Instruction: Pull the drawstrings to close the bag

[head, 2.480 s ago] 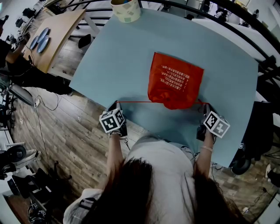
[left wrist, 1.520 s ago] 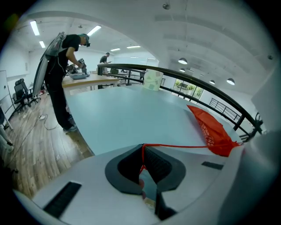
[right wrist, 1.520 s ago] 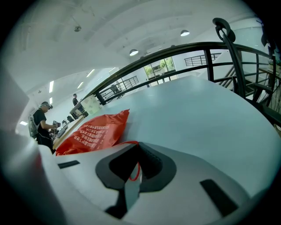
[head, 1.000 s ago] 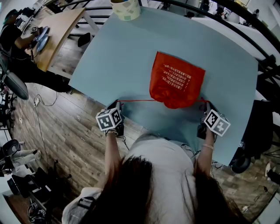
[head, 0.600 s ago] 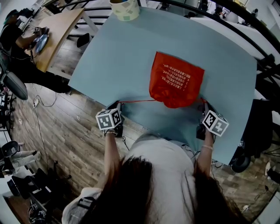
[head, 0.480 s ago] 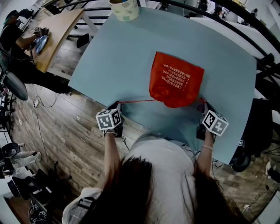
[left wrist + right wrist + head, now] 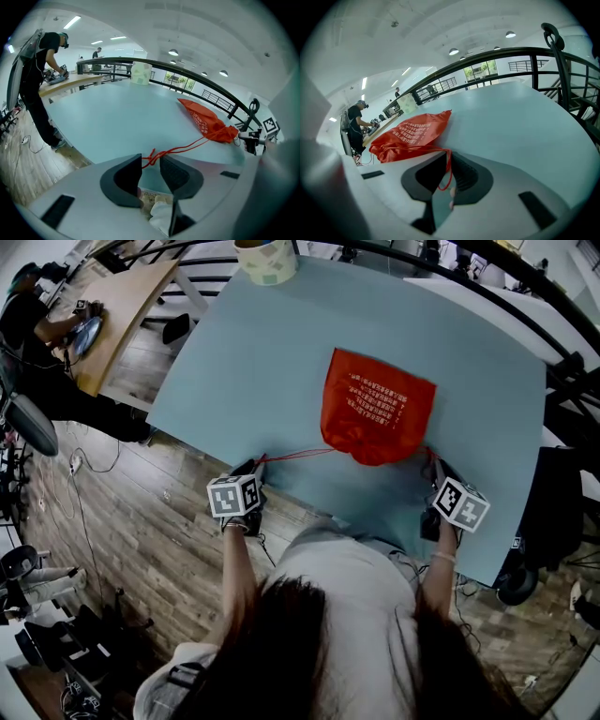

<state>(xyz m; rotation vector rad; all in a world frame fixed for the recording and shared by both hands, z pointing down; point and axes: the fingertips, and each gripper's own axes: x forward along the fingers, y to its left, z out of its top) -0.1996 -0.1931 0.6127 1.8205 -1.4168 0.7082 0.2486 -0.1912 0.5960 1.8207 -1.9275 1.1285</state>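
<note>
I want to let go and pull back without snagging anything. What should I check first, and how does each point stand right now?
1. Mouth of the bag gathered shut: ok.
2. Grip of the left tongs released: ok. Their jaws have just been opening, and the knot of the left drawstring lies between them, unpressed.
3. Grip of the right tongs released: not ok, shut on the right drawstring.
4. Bag resting on the table: ok.
5. The cup clear of both cords: ok, it stands at the far edge.

Left gripper (image 7: 150,159) fingers just opened around the drawstring (image 7: 179,150); right gripper (image 7: 449,157) pinches it.
</note>
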